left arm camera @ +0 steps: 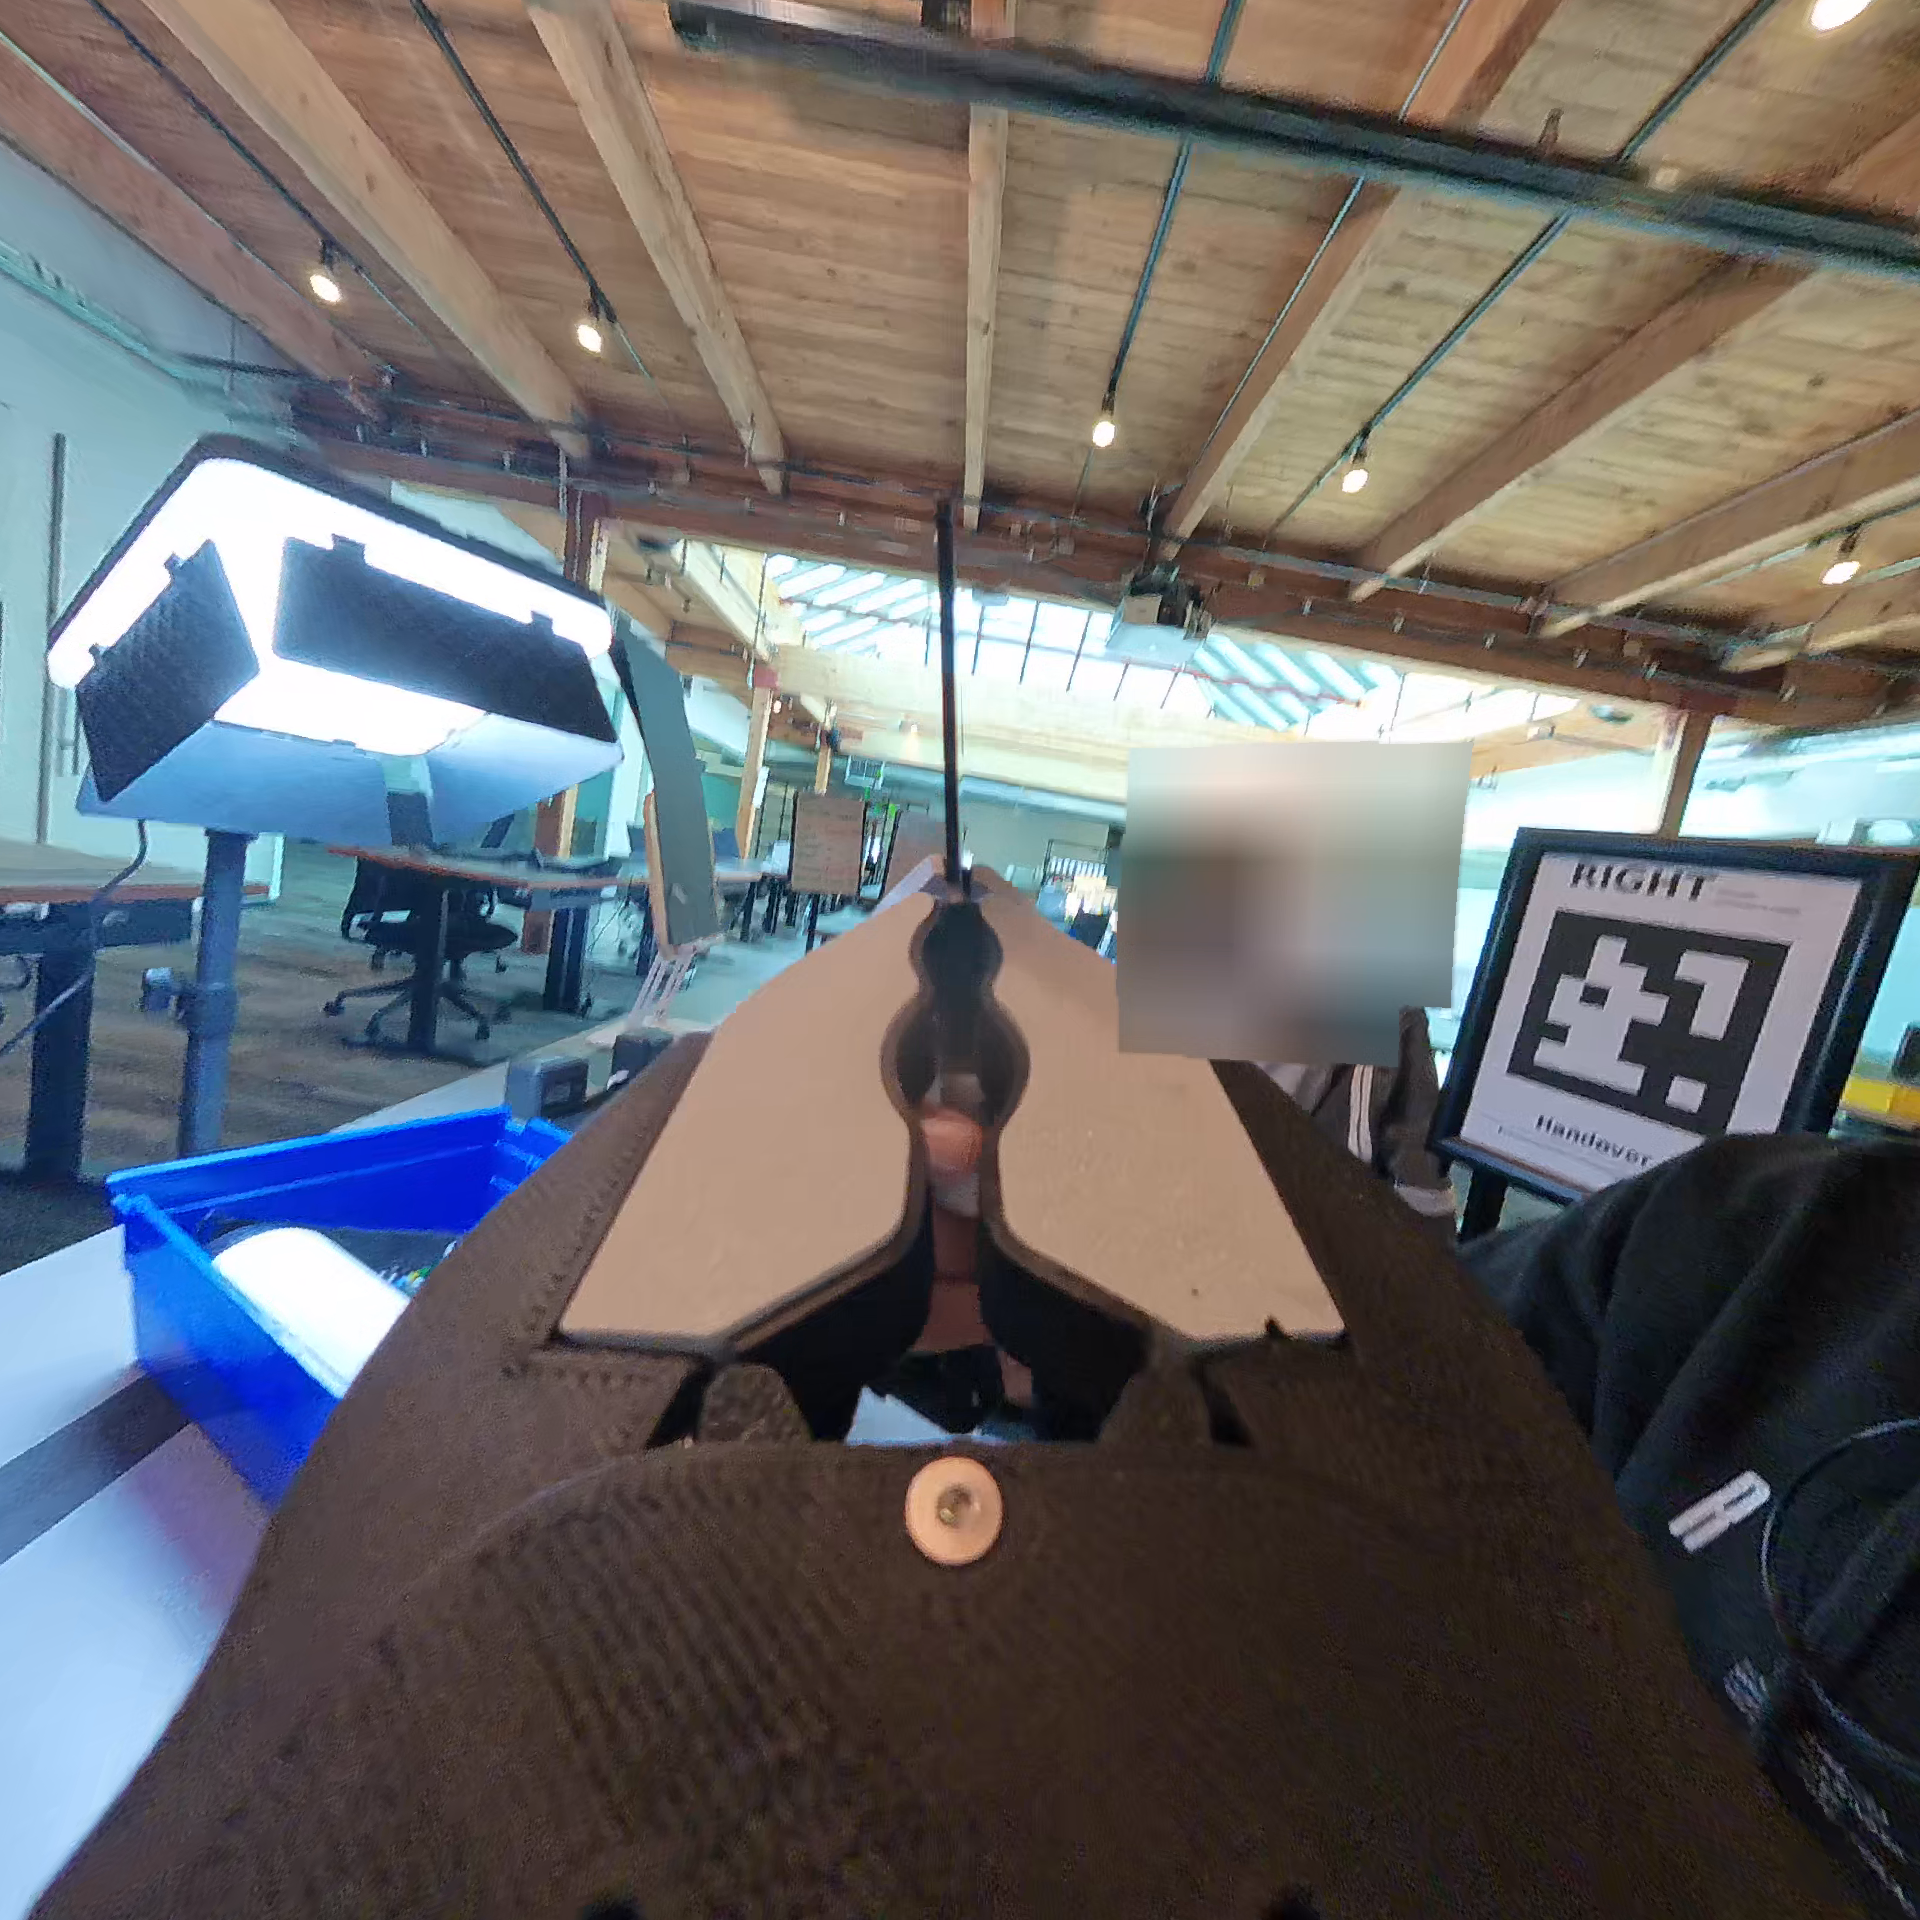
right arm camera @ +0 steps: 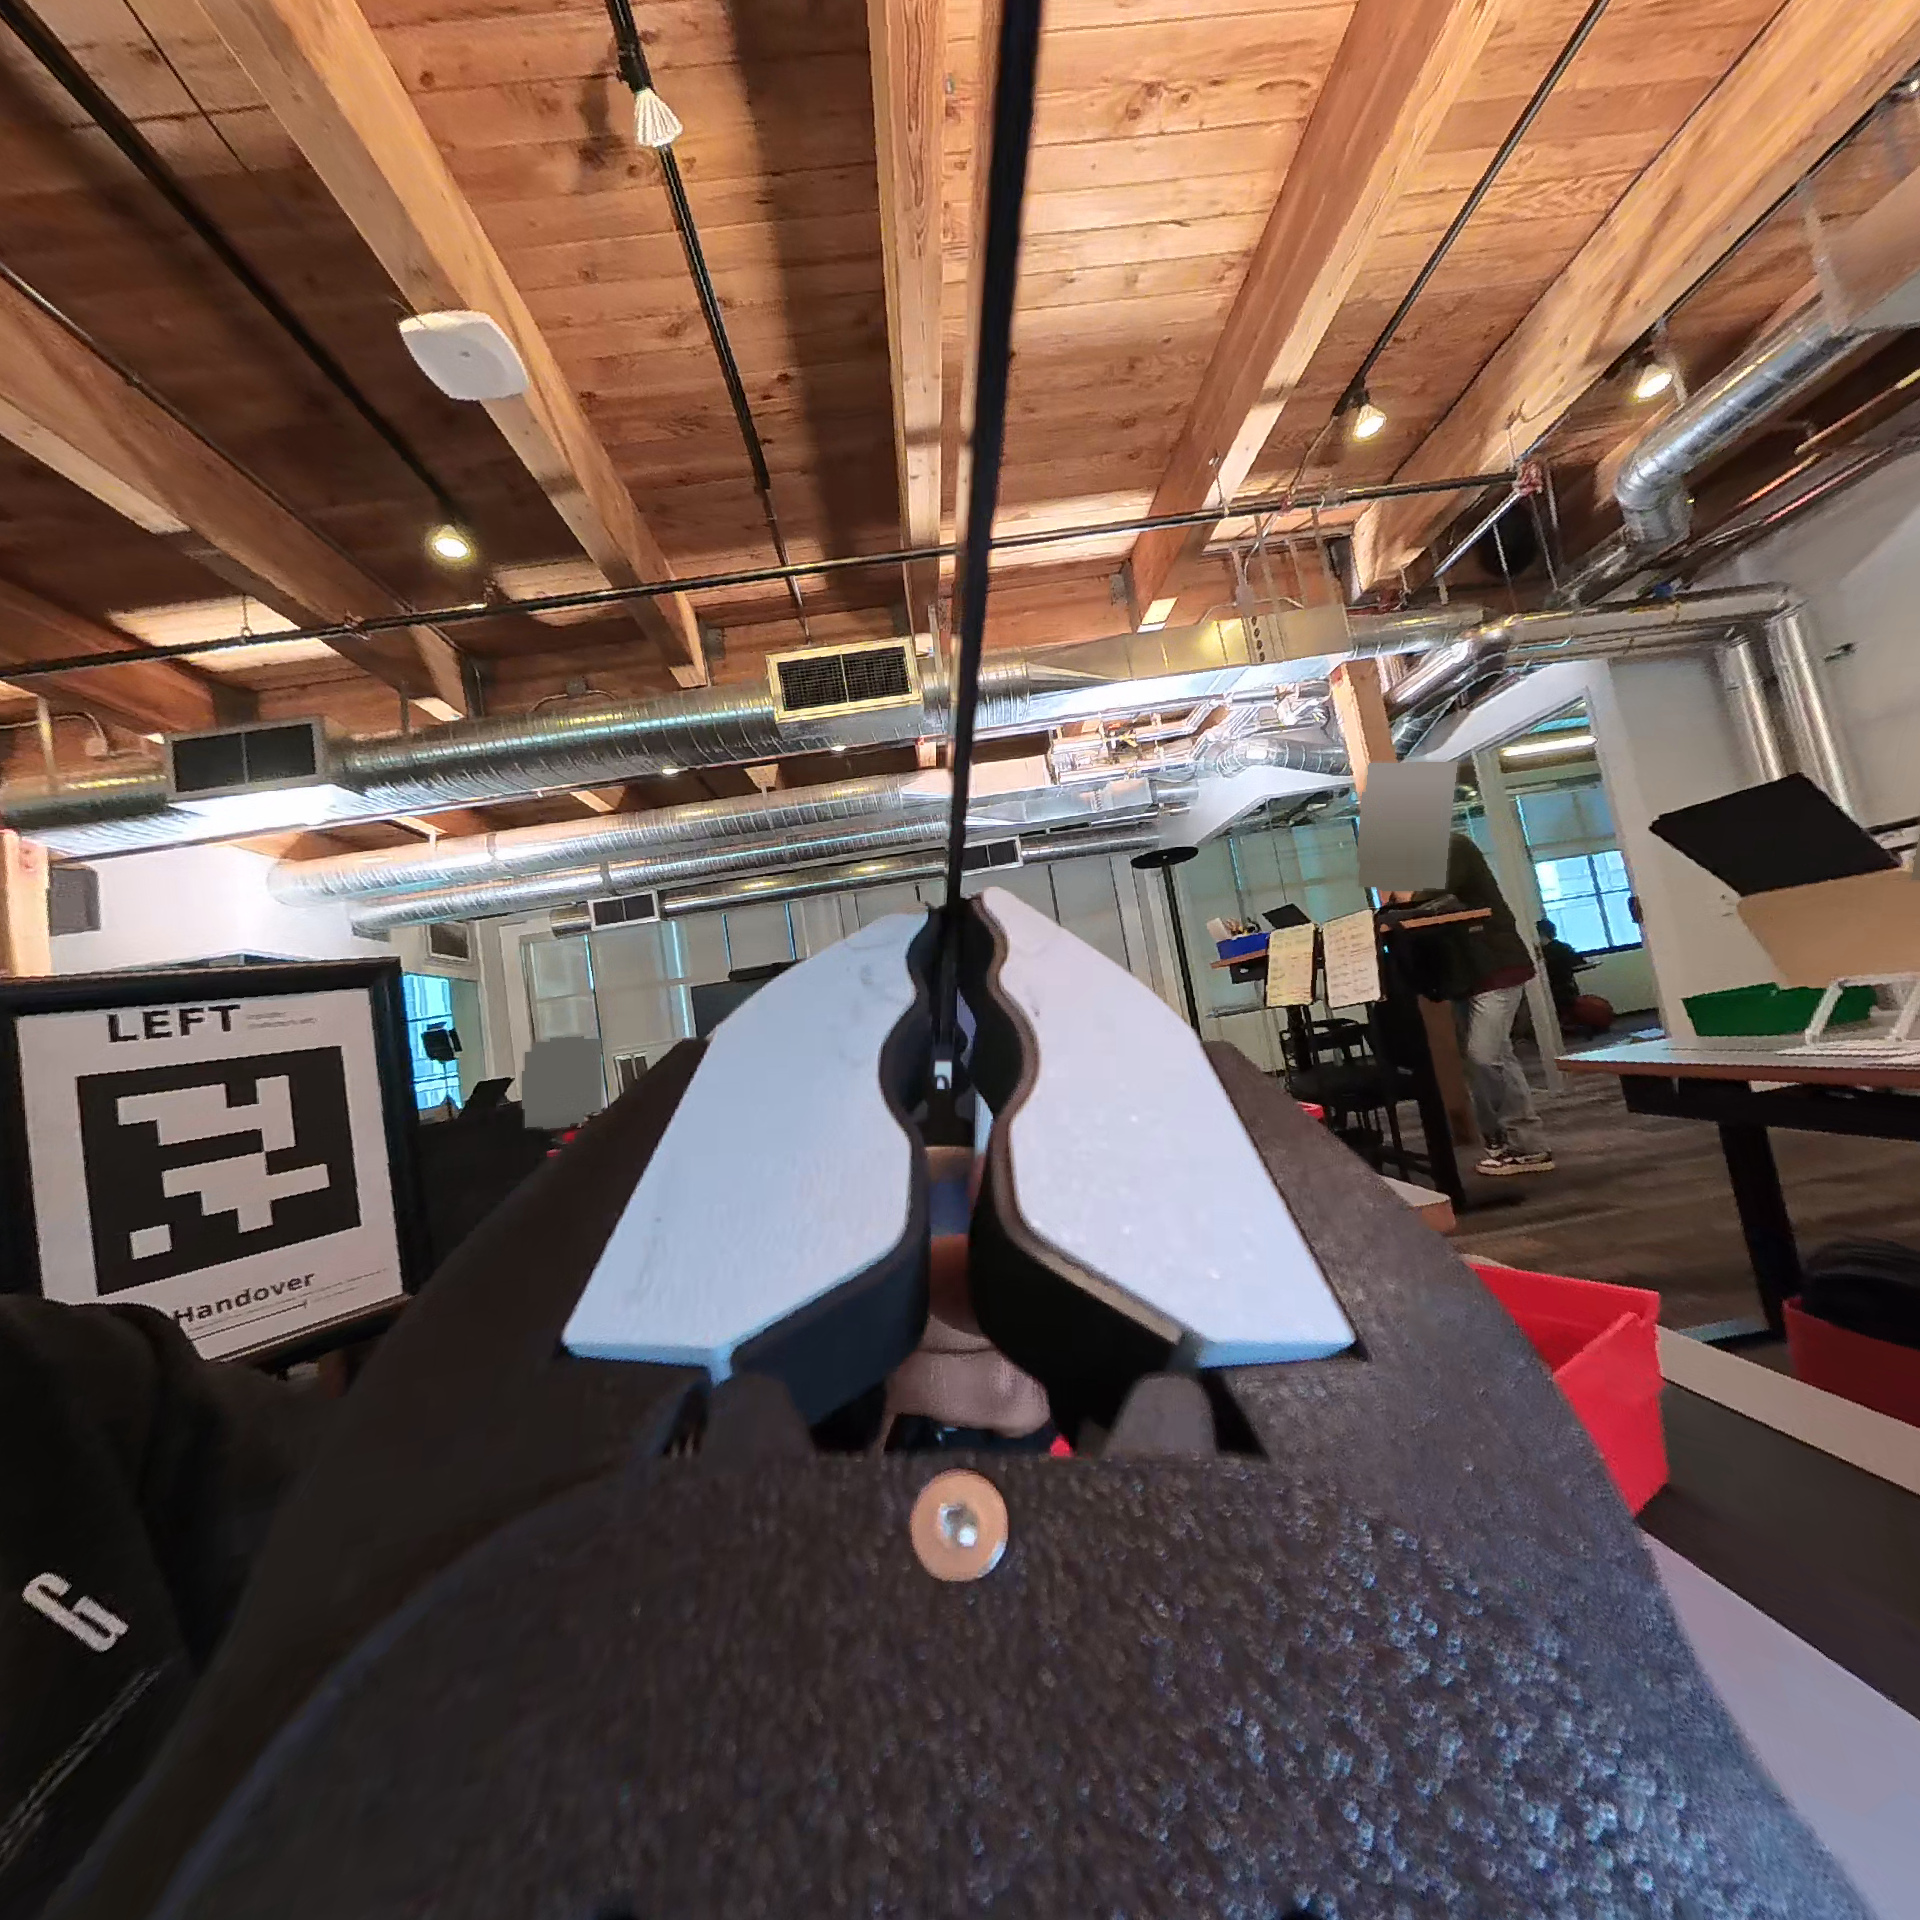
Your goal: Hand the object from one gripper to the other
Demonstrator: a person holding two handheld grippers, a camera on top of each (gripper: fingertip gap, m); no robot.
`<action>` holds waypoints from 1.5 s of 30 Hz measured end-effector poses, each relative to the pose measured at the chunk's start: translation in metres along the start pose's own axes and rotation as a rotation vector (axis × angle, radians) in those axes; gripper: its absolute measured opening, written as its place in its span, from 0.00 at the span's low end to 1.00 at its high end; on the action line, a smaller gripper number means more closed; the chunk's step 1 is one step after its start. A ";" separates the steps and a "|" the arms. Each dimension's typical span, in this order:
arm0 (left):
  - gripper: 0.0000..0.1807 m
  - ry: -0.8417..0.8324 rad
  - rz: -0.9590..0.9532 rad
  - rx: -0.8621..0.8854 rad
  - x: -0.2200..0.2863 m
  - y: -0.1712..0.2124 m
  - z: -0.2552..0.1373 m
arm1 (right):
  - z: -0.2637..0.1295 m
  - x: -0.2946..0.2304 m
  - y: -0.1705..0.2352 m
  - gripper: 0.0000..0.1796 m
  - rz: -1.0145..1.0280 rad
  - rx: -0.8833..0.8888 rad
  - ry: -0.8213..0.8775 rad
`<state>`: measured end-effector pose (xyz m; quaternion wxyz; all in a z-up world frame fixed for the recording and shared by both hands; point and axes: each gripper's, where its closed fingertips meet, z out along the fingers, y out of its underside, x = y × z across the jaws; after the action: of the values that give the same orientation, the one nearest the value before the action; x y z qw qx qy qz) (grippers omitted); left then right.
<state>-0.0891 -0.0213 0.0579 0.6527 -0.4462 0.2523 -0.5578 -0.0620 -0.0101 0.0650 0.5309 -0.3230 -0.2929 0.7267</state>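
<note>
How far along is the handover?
Done: the left tongs are shut on a thin black strip that points up at the ceiling. In hand: the right tongs are also shut on a thin black strip. Neither view shows the other gripper, so I cannot tell whether it is the same piece. Left: one side has yet to let go.

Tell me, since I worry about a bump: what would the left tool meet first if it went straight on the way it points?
Nothing near, it seems. The left tool, shut on a thin black strip, points up into open room; beyond lies only the far wooden ceiling, though depth is unclear.
</note>
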 end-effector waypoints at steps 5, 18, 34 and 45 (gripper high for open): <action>0.12 0.012 0.009 0.135 0.005 0.004 0.006 | 0.002 -0.003 0.003 0.01 0.013 0.020 0.006; 0.01 -0.056 -0.035 0.233 -0.009 -0.006 -0.004 | -0.002 0.010 0.001 0.01 0.052 0.056 0.068; 0.02 -0.065 0.003 0.113 -0.003 0.009 0.007 | 0.003 0.005 0.013 0.04 0.023 0.026 0.058; 0.03 -0.077 0.026 0.118 -0.001 0.015 0.013 | 0.002 0.002 0.016 0.01 0.055 0.109 0.041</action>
<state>-0.0708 -0.0170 0.0512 0.6943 -0.4248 0.1992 -0.5457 -0.0733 -0.0124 0.0531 0.5333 -0.3166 -0.2329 0.7491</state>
